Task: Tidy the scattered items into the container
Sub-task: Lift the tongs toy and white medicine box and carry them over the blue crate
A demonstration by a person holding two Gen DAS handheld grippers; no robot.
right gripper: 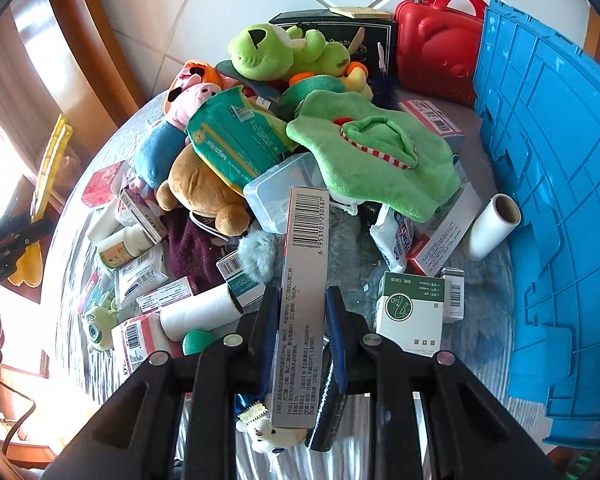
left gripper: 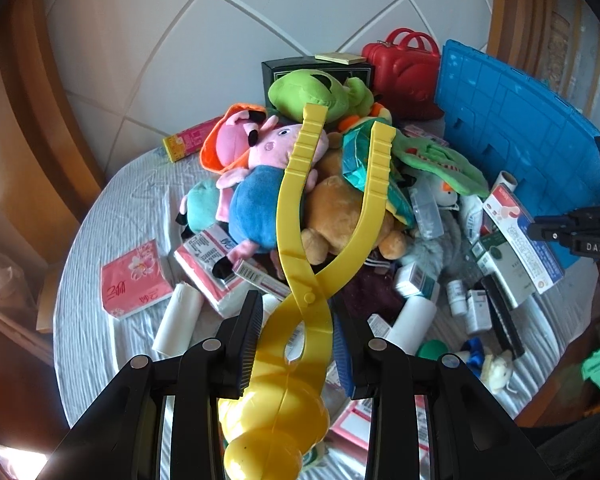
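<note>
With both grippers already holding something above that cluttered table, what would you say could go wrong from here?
1. The left gripper pinches the yellow tongs near the pivot; the long handles might swing and snag the plush toys.
2. The right gripper holds the long grey box by its narrow sides, so it could slip or tilt on the way to the blue crate.

We lose the lower end of the yellow tongs [left gripper: 300,208] behind the left tool [left gripper: 300,340], and the blue crate [right gripper: 548,184] runs off the right edge of both views, so its inside stays unseen. The brown plush bear [right gripper: 204,192] shows no head, buried under the teal packet [right gripper: 236,144] and the pig toy [right gripper: 160,148]. The small print on the long grey box [right gripper: 304,300] between the right tool's [right gripper: 300,320] jaws is too fine for us to read.
</note>
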